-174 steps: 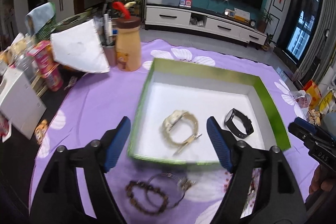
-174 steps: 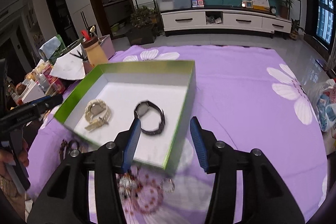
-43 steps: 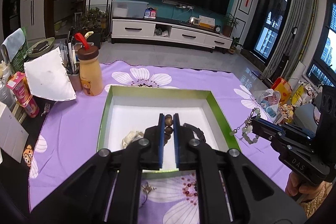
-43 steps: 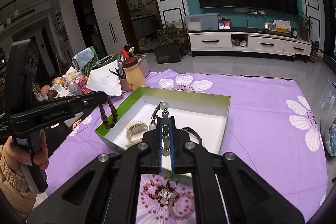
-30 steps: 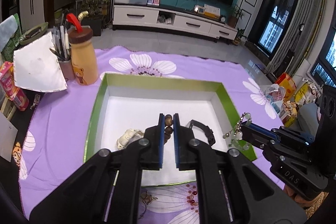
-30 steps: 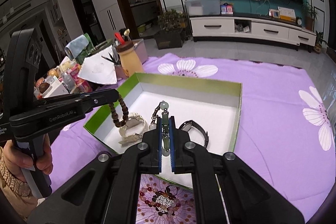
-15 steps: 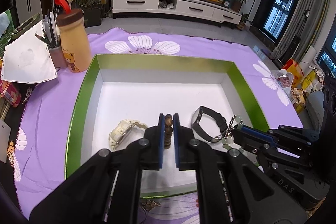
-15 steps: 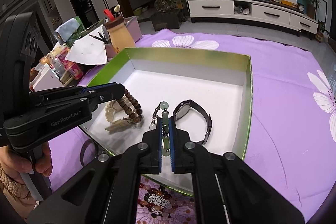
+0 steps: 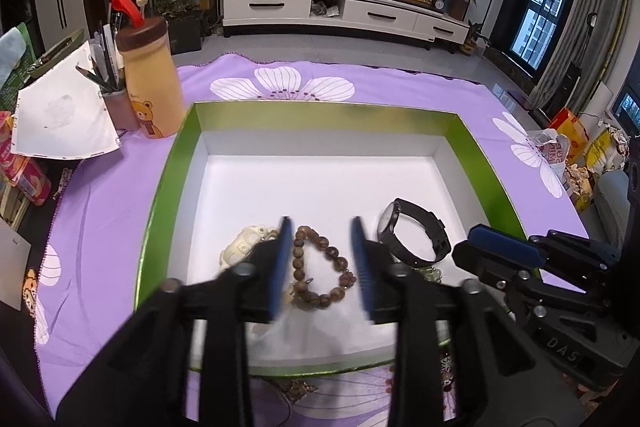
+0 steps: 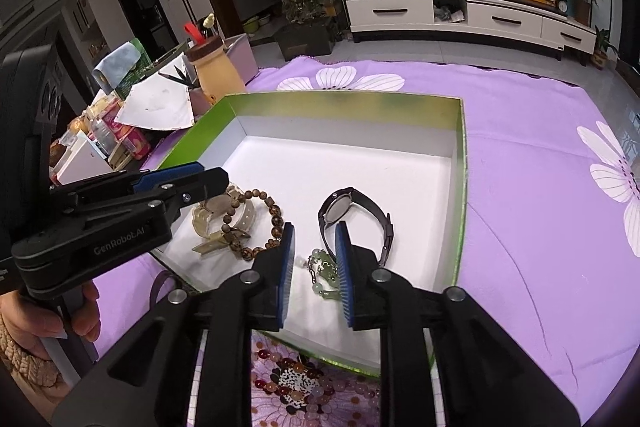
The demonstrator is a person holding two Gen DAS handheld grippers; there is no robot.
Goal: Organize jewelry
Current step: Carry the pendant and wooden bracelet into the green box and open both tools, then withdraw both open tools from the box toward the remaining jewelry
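A green-rimmed white box (image 9: 172, 171) (image 10: 460, 187) holds the jewelry. My left gripper (image 9: 322, 253) is open over a brown bead bracelet (image 9: 320, 267) (image 10: 264, 219), which lies on the box floor beside a cream watch (image 9: 244, 247) (image 10: 212, 219). My right gripper (image 10: 315, 259) is open over a green jade bead bracelet (image 10: 322, 273) lying on the box floor next to a black watch (image 10: 352, 215) (image 9: 416, 235). The left gripper also shows in the right wrist view (image 10: 192, 183).
A multicoloured bead bracelet (image 10: 296, 383) lies on the purple flowered cloth (image 10: 540, 227) in front of the box. A yellow bear bottle (image 9: 150, 75), a pen cup and papers (image 9: 60, 115) stand at the far left. Snack boxes crowd the left edge.
Both grippers have opened and let go. The brown bead bracelet and the jade bracelet have dropped from the jaws onto the box floor.
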